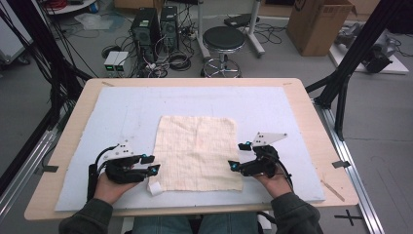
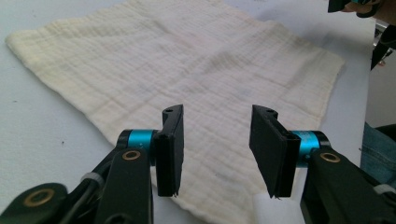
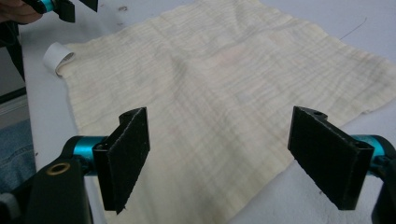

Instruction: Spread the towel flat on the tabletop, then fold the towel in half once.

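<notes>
A wooden worktop under a pale blue mat carries a cream, square gauze cloth, spread flat at centre: light, limp, best pinched at near corners. Left tool and right tool gape empty.

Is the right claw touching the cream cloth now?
Apart. In the right gripper view, the right claw stands open above the cream cloth; its pads grip nothing.
</notes>
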A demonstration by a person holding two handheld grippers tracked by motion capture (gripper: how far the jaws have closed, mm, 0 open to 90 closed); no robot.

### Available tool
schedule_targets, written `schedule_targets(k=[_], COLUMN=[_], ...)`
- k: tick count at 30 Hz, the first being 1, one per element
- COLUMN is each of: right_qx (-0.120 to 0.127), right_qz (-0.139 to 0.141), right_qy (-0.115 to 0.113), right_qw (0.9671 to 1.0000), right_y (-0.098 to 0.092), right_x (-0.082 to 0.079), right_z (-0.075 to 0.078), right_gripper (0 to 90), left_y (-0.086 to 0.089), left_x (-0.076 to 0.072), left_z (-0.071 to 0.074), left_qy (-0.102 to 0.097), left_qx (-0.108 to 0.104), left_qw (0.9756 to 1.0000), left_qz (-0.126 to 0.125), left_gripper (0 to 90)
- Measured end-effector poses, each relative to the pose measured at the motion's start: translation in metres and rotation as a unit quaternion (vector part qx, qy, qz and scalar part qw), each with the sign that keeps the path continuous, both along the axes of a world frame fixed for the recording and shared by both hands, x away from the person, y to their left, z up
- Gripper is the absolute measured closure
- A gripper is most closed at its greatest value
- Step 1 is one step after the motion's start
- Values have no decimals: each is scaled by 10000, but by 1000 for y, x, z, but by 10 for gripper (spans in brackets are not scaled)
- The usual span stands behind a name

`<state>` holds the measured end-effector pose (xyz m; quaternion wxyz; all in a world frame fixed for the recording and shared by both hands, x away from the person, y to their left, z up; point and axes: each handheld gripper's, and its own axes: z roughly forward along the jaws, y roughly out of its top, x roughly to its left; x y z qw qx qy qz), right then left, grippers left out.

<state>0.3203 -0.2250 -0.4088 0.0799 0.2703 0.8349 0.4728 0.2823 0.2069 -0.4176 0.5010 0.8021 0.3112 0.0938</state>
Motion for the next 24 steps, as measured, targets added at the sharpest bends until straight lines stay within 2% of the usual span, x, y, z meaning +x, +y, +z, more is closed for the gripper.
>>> schedule_targets(k=[13, 24], right_qx=[-1, -78], right_qz=[80, 142], right_qy=[-3, 28], right_qw=[10000, 9999], right_y=[3, 6], right_x=[0, 0], right_z=[0, -2], right_gripper=[198, 197], left_y=[-2, -4], left_x=[-1, 0], left_z=[1, 1], left_qy=[7, -17], left_qx=[6, 107], left_qw=[10000, 9999], left_qz=[-19, 37], left_gripper=[501, 442])
